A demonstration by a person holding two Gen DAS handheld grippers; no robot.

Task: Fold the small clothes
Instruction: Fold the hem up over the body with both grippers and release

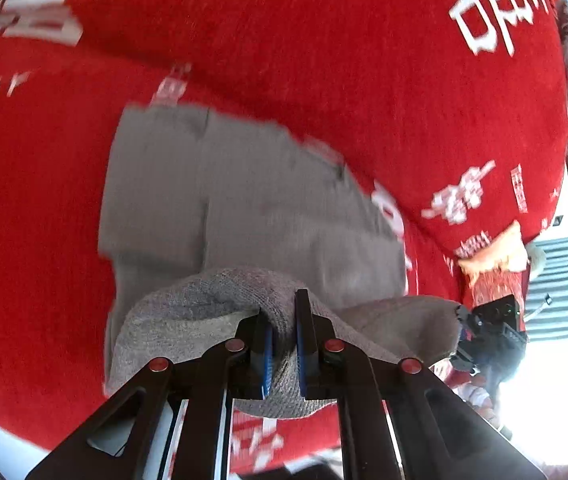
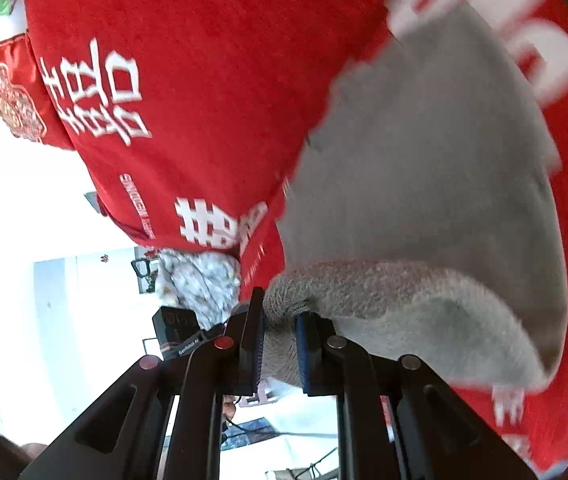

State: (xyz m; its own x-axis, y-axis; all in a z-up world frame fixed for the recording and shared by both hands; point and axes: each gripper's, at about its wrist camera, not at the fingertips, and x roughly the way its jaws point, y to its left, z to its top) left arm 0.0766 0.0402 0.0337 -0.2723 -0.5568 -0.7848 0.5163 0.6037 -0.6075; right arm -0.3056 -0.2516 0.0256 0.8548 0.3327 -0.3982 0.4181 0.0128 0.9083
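Observation:
A small grey garment (image 1: pixel 252 208) lies spread on a red blanket with white print (image 1: pixel 324 40). Its near edge is lifted and curled back over the rest. My left gripper (image 1: pixel 284 332) is shut on that lifted grey edge, the cloth pinched between the blue pads. In the right wrist view the same grey garment (image 2: pixel 424 184) hangs from my right gripper (image 2: pixel 280 340), which is shut on another part of the raised edge. The right gripper also shows as a dark body (image 1: pixel 492 328) at the right in the left wrist view.
The red blanket (image 2: pixel 204 40) covers the whole working surface. A red embroidered cushion (image 2: pixel 12 92) and a pale patterned cloth (image 2: pixel 200 284) lie at its edge. An orange item (image 1: pixel 500 252) sits at the blanket's right side. Bright white room lies beyond.

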